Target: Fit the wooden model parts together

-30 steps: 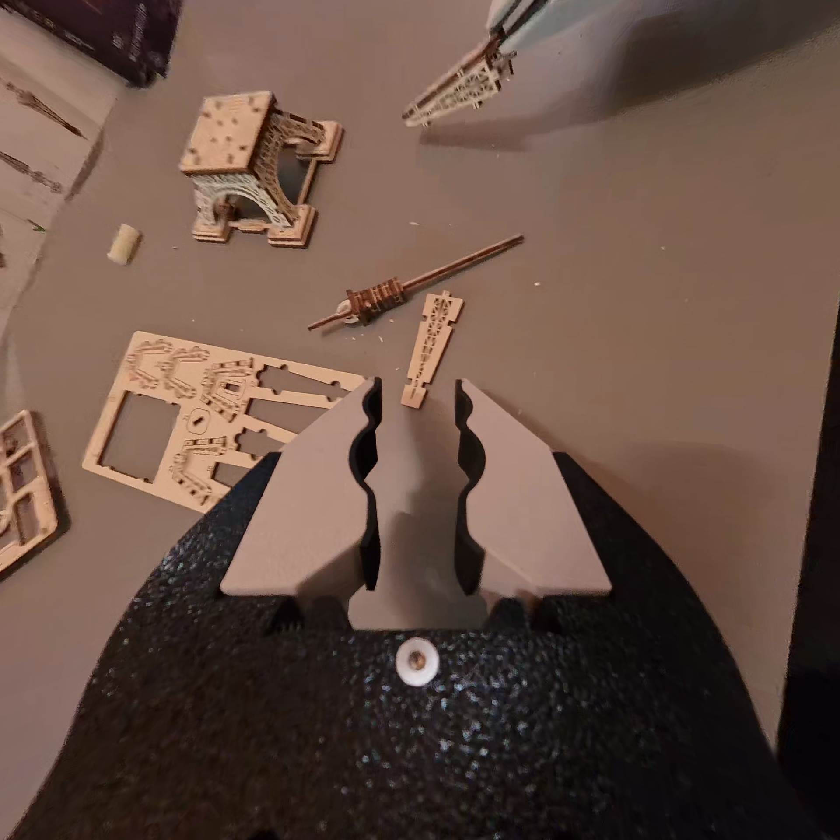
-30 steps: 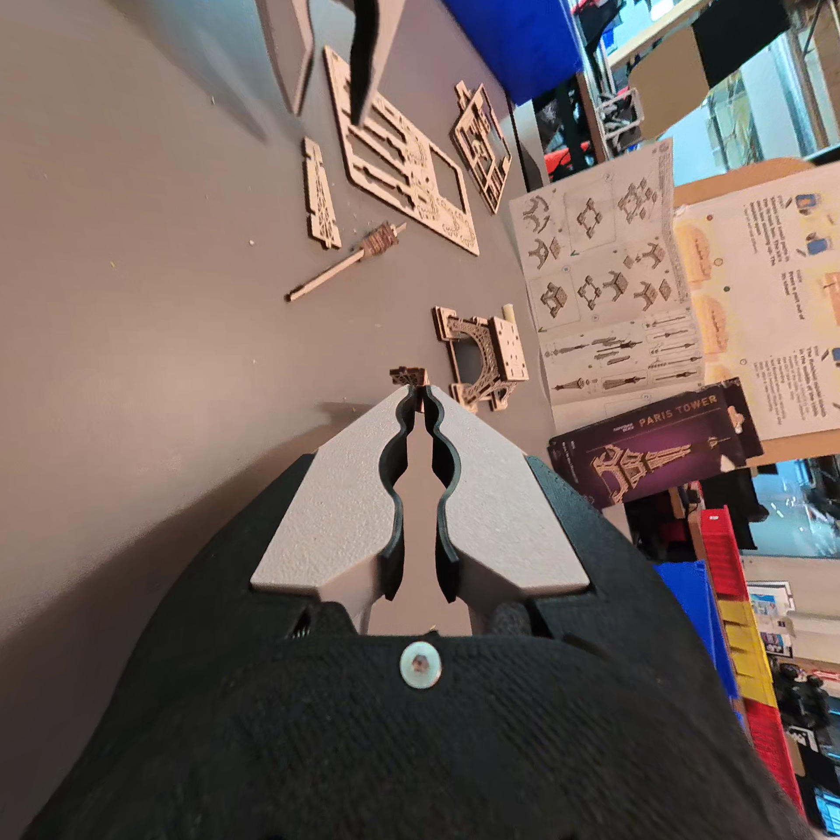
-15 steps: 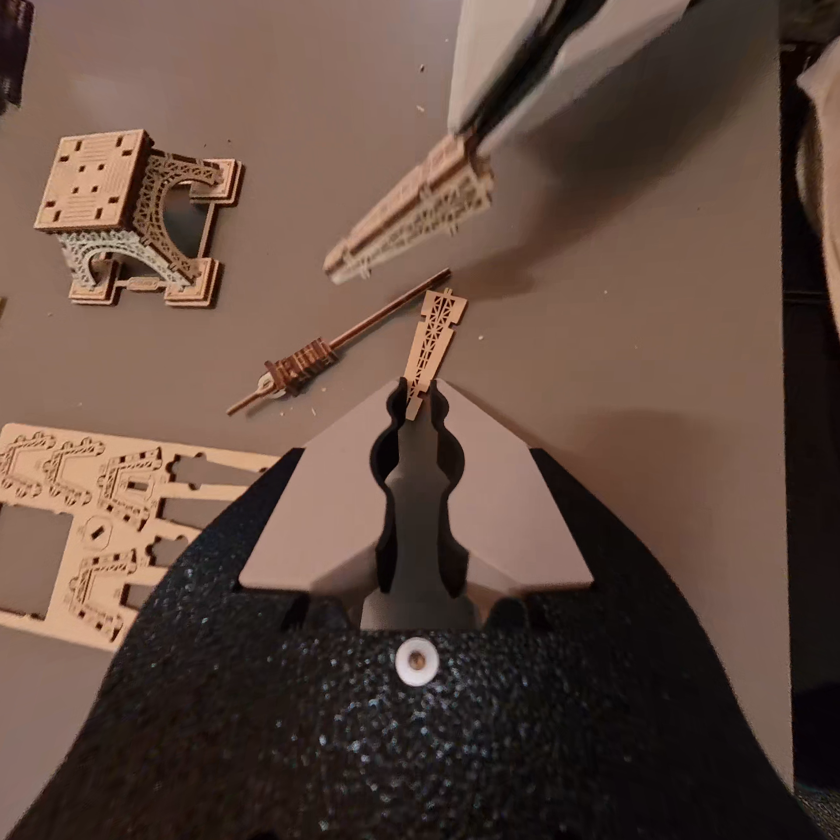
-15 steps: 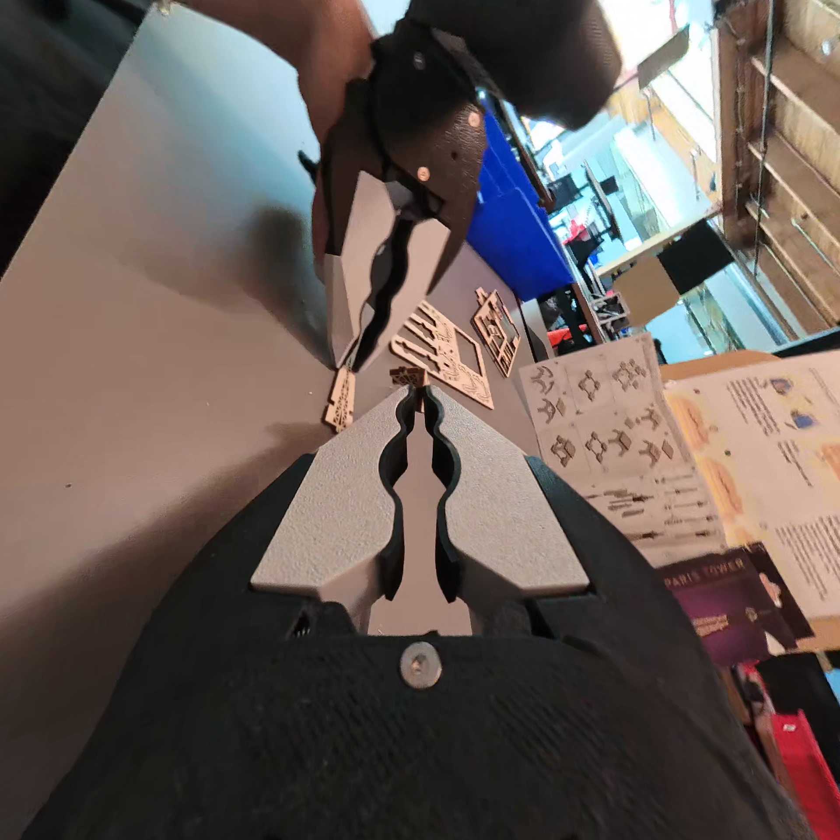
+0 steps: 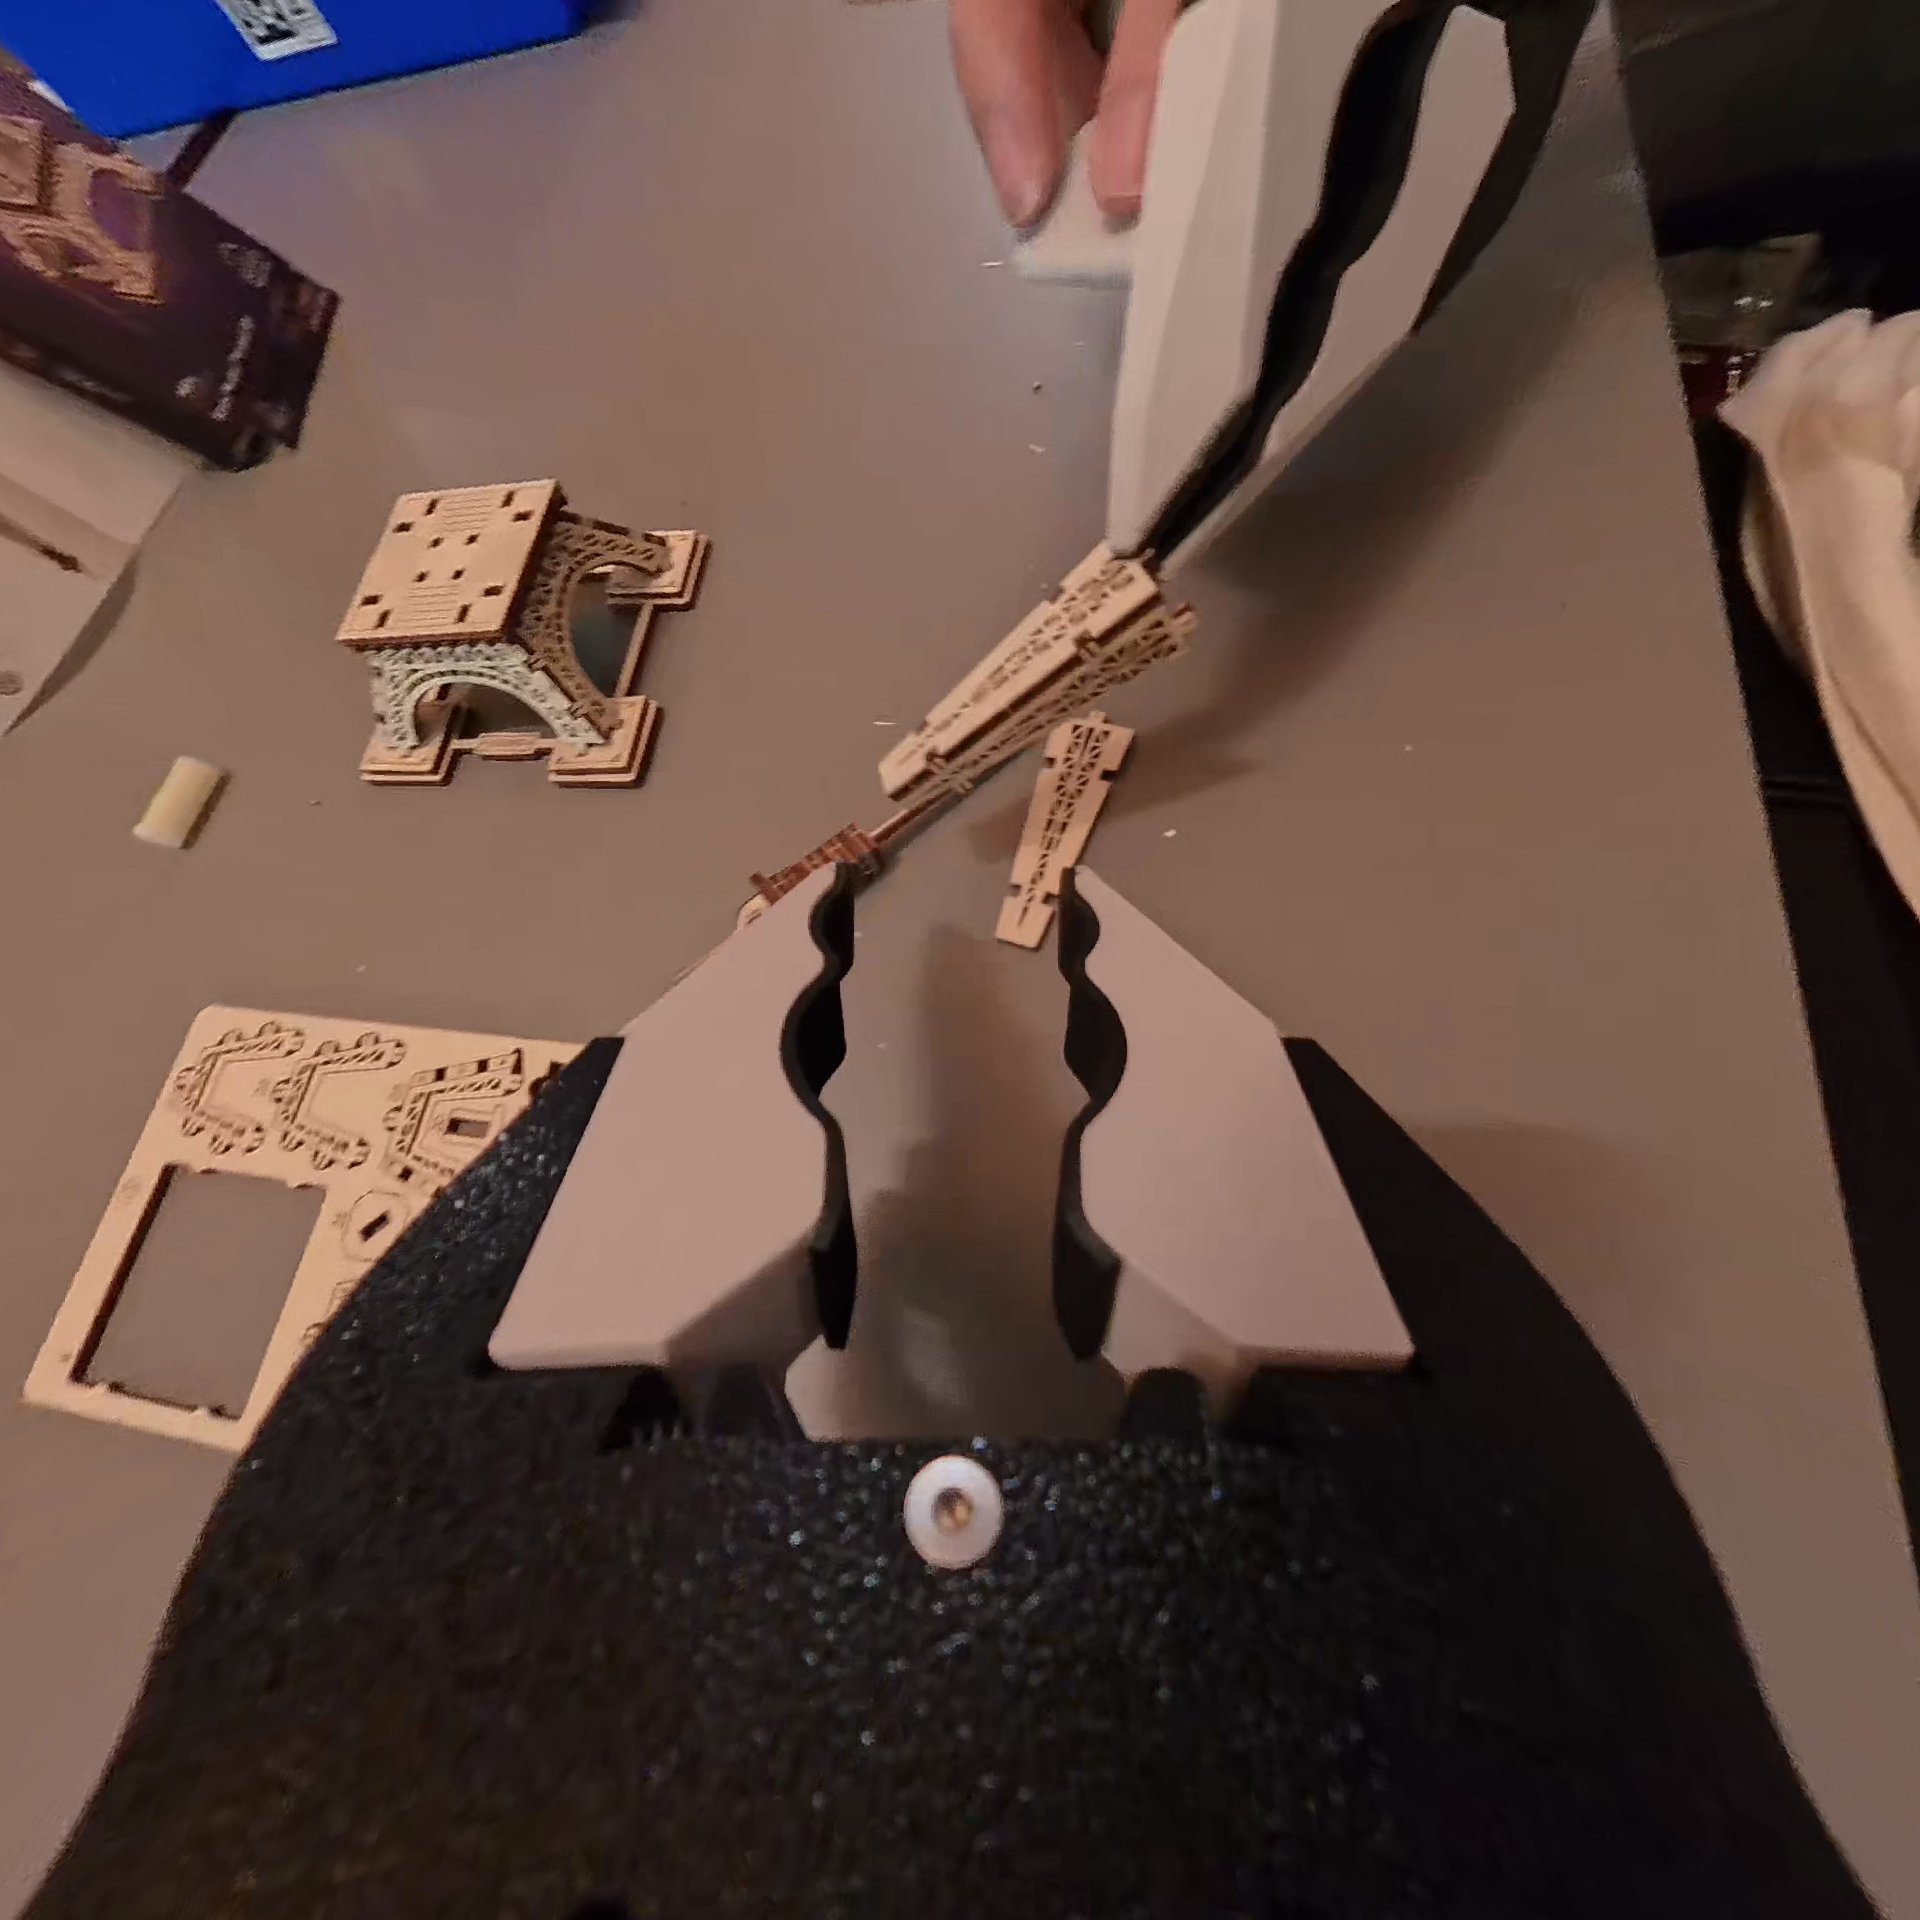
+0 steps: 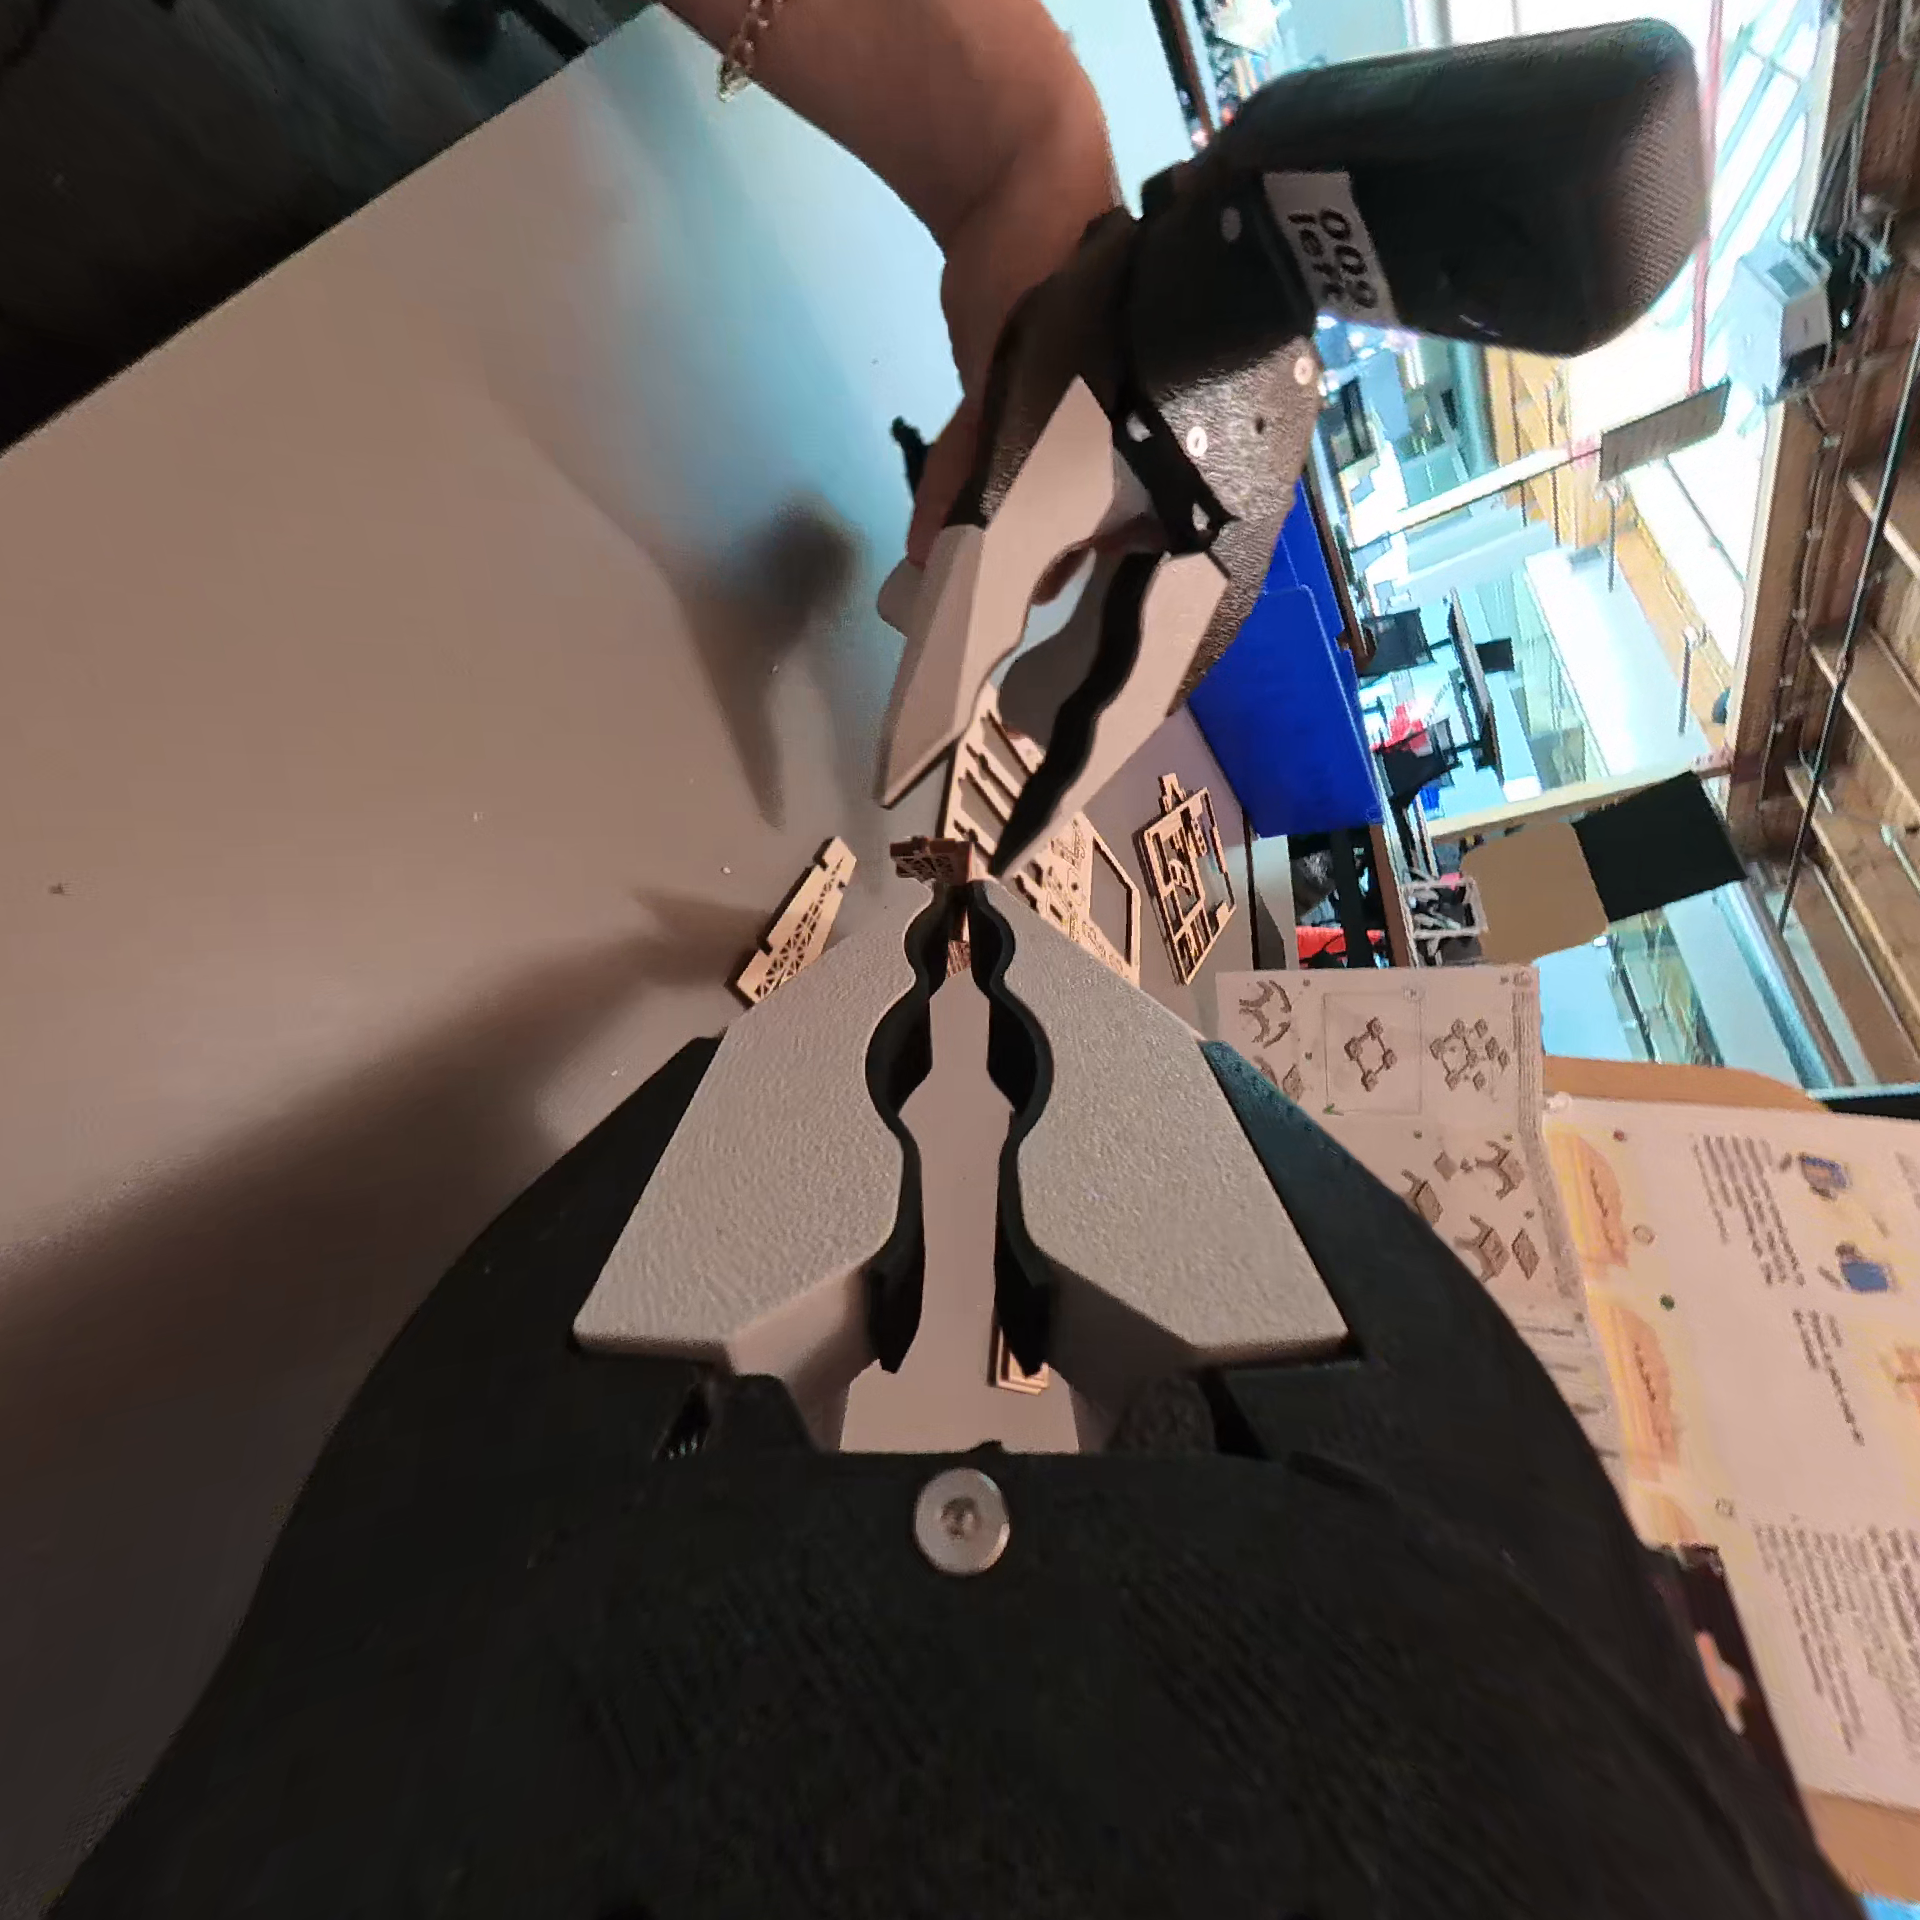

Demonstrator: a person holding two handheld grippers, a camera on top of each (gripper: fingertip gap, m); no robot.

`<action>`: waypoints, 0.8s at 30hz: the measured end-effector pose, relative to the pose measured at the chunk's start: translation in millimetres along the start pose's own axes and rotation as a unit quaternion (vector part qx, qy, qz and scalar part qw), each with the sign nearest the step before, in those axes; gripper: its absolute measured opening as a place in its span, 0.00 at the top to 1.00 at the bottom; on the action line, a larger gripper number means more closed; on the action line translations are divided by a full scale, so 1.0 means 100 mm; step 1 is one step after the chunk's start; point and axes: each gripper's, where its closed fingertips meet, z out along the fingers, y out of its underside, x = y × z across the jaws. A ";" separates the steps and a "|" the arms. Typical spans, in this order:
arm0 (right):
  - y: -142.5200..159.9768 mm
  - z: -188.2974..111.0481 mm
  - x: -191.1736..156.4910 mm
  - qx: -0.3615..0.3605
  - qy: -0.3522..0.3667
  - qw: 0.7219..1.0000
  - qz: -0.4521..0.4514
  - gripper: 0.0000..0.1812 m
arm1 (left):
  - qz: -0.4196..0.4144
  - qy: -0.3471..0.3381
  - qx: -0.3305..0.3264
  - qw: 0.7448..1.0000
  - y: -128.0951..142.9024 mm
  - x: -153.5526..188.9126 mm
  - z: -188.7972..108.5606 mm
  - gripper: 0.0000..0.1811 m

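Observation:
My left gripper (image 5: pixel 961 894) is open and empty, just above the table (image 5: pixel 1403 935). A flat wooden lattice panel (image 5: pixel 1065 831) lies on the table by its right fingertip; it also shows in the right wrist view (image 6: pixel 800 925). My right gripper (image 5: pixel 1143 551) is shut on the wide end of a tapered wooden tower section (image 5: pixel 1029 686), held slanted just above the panel. In its own view the right gripper (image 6: pixel 961 899) pinches that section (image 6: pixel 935 857), with the left gripper (image 6: pixel 943 826) open beyond. A thin spire rod (image 5: pixel 821 862) lies partly behind my left finger. The arched tower base (image 5: pixel 509 634) stands at left.
A cut-out wooden sheet (image 5: pixel 208 1226) lies at lower left, with more sheets (image 6: pixel 1184 883) in the right wrist view. A small pale cylinder (image 5: pixel 179 800), a dark box (image 5: pixel 135 312), a blue bin (image 5: pixel 260 52) and instruction sheets (image 6: pixel 1382 1091) sit around. The table edge and a cloth (image 5: pixel 1849 623) are at right. There is about 6 cm between the tips of the two grippers. The right gripper is farther from the small pale cylinder (image 5: pixel 179 800), some 25 cm, than the left, some 20 cm.
My left gripper, nearly shut around the flat panel's tip half a second ago, has opened; the panel lies on the table. The right gripper has brought the tower section down close to the panel.

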 end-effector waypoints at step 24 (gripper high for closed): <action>0.44 -0.42 -0.02 -0.101 0.065 0.993 0.001 1.00 | 0.093 0.085 -0.201 0.971 0.30 -0.36 0.19 0.95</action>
